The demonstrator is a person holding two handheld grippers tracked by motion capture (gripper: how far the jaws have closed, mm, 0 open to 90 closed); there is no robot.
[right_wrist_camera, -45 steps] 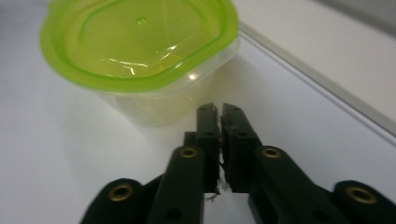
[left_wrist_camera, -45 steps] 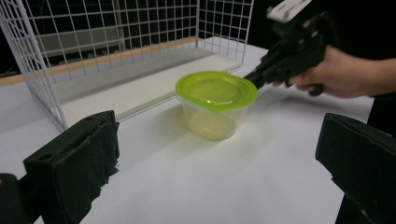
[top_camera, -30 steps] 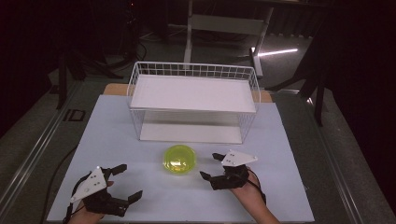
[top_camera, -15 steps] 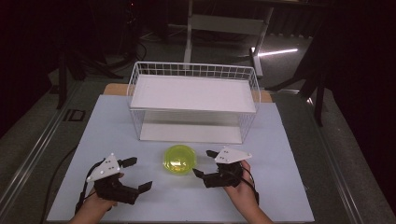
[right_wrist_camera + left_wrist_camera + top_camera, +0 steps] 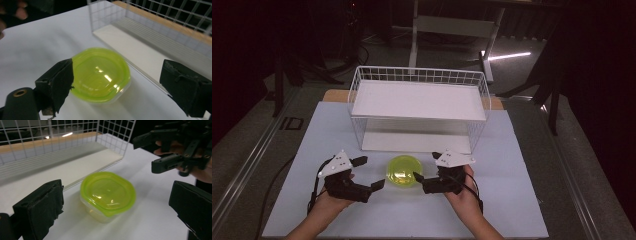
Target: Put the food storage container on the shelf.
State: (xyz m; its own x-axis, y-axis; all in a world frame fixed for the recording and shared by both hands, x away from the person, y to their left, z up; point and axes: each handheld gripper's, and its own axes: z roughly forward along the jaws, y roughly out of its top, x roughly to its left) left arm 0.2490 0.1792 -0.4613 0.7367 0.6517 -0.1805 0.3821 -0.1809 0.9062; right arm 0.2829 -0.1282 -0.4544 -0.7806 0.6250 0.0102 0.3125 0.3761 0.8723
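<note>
A small clear container with a yellow-green lid [image 5: 403,171] sits on the white table cover, just in front of the wire basket. My left gripper [image 5: 371,173] is open at the container's left, jaws pointing at it, a short gap away. From the right, my right gripper [image 5: 426,166] is open too, its near jaw tip almost at the lid's edge. In the left gripper view the container [image 5: 108,195] lies ahead between the wide-apart jaws of the left gripper [image 5: 116,195], with the right gripper [image 5: 145,155] beyond it. The right gripper view has the container [image 5: 100,75] between the spread jaws of the right gripper [image 5: 120,80].
A white wire basket [image 5: 419,75] with an upper shelf board and a lower board stands behind the container, its open front facing me. The white table cover [image 5: 512,165] has bare room to either side. Dark floor and stands surround the table.
Both grippers have closed in on the container from either side, the left one moving up and right, the right one moving left. Both stay open. The container has not moved.
</note>
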